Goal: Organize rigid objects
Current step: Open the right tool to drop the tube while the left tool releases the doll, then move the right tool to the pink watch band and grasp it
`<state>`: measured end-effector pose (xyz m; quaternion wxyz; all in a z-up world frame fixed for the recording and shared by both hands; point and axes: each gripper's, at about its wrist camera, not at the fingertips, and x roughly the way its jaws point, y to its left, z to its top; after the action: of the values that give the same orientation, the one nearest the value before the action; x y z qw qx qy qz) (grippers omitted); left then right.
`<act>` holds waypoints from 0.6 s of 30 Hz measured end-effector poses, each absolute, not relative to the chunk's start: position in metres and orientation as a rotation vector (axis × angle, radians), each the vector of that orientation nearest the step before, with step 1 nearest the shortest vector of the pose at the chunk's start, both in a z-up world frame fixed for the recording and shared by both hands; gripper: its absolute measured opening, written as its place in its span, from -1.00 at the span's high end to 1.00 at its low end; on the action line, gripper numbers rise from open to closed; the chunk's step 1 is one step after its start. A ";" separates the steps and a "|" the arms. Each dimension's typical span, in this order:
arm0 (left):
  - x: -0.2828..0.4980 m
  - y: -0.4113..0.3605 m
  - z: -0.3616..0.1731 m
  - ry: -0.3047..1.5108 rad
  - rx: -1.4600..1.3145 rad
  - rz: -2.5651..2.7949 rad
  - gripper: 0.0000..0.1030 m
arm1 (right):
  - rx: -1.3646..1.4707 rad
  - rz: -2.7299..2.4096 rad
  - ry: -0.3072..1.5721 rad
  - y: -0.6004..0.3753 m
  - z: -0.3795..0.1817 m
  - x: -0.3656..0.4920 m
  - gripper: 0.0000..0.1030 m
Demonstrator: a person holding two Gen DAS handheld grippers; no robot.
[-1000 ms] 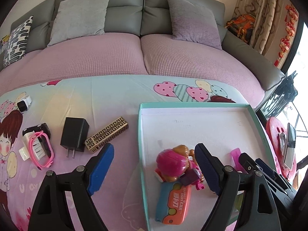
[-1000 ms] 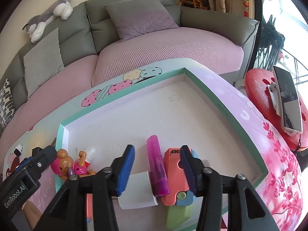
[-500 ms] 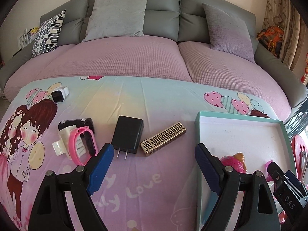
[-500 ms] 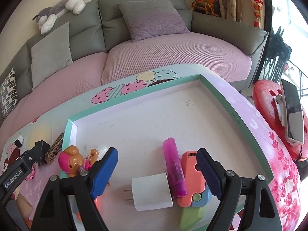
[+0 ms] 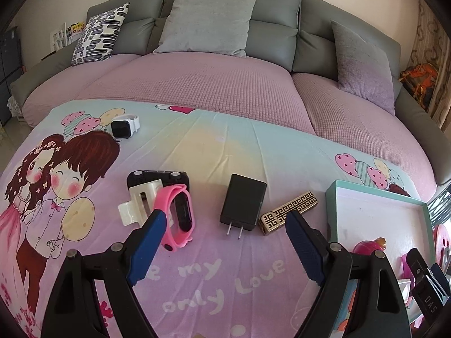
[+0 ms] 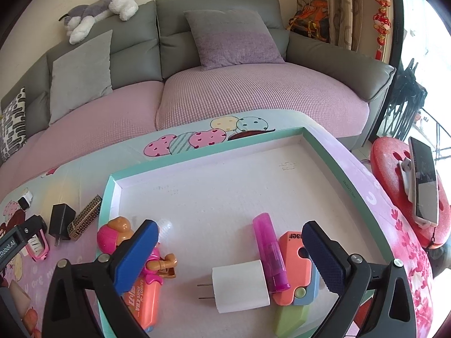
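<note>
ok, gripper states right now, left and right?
Left gripper: open, holding nothing, over the cloth near the black charger.
Right gripper: jaws opening, nothing gripped; white charger lies free in the tray.

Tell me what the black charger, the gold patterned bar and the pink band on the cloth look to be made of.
Black charger: matte hard plastic, dull even surface; two bare metal prongs.
Gold patterned bar: probably metal or metallised plastic; gold key-pattern on black, with a slight sheen. Which one is unclear.
Pink band: likely soft silicone; smooth rounded loop around a glossy black oval face.
</note>
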<state>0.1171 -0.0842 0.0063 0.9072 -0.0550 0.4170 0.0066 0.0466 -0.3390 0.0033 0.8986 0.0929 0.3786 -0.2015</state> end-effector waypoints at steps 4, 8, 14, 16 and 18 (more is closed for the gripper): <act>0.115 -0.067 0.011 0.848 -0.137 0.036 -0.69 | 0.180 -0.396 0.769 -0.328 0.007 0.049 -1.00; 0.111 -0.048 0.018 0.822 -0.148 0.079 -0.69 | 0.192 -0.329 0.742 -0.312 0.014 0.052 -1.00; 0.107 -0.008 0.026 0.793 -0.217 0.142 -0.69 | 0.158 -0.217 0.743 -0.275 0.015 0.064 -1.00; 0.106 0.005 0.027 0.784 -0.235 0.164 -0.69 | 0.161 -0.172 0.747 -0.263 0.013 0.068 -1.00; 0.104 0.017 0.027 0.778 -0.244 0.189 -0.69 | 0.161 -0.133 0.750 -0.250 0.011 0.072 -1.00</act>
<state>0.1043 0.0174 0.0271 0.9137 -0.1183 0.3780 0.0917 0.0725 -0.2502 0.0111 0.9251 0.0784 0.3658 -0.0646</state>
